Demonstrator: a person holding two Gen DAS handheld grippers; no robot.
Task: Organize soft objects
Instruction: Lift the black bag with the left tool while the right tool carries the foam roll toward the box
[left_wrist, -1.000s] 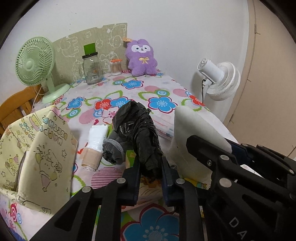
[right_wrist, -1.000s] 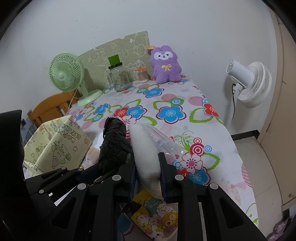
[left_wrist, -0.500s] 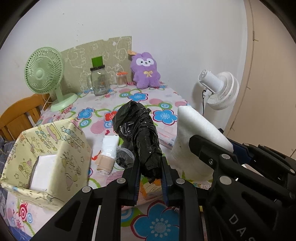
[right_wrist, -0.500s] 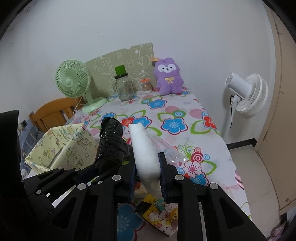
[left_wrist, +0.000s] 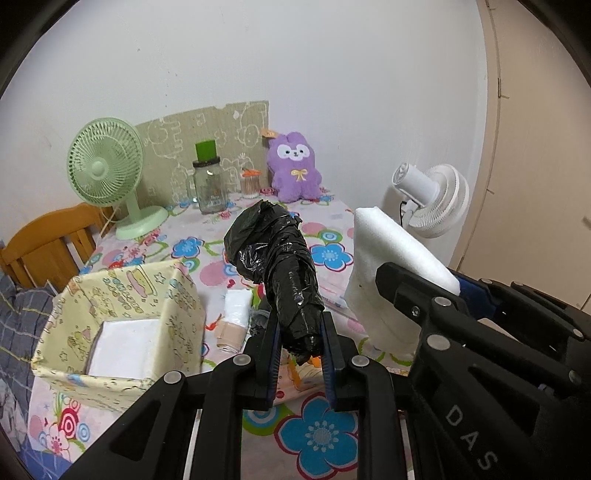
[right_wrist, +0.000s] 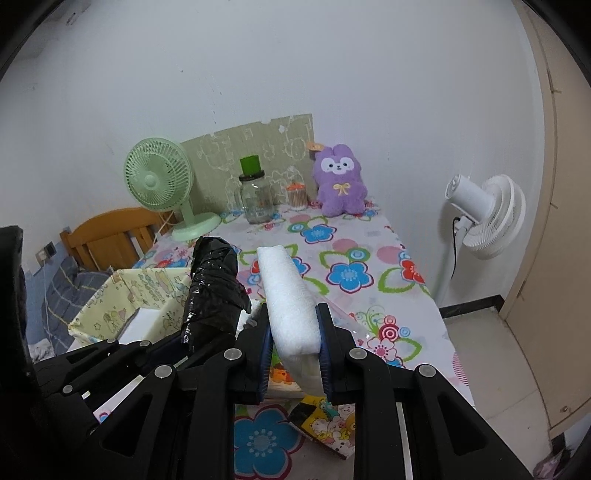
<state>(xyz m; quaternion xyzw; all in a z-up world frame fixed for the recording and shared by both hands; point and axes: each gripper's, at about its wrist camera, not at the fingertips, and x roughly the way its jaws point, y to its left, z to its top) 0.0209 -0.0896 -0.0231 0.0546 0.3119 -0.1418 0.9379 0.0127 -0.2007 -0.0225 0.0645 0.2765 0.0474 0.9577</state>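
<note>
My left gripper is shut on a crumpled black plastic bag roll, held up above the flowered tablecloth. Beside it on the right, my right gripper is shut on a white foam pad, which also shows in the left wrist view as a white foam pad. A yellow cartoon-print fabric box stands open at the left with a white sheet inside. A rolled white and beige bandage lies on the table between box and bag.
At the table's back stand a green desk fan, a glass jar, a small pot of sticks and a purple plush rabbit. A white floor fan is beyond the right edge. A wooden chair is left.
Both grippers have risen together with the bag and the foam pad still held. The table has dropped lower in view and the box's inside now shows.
</note>
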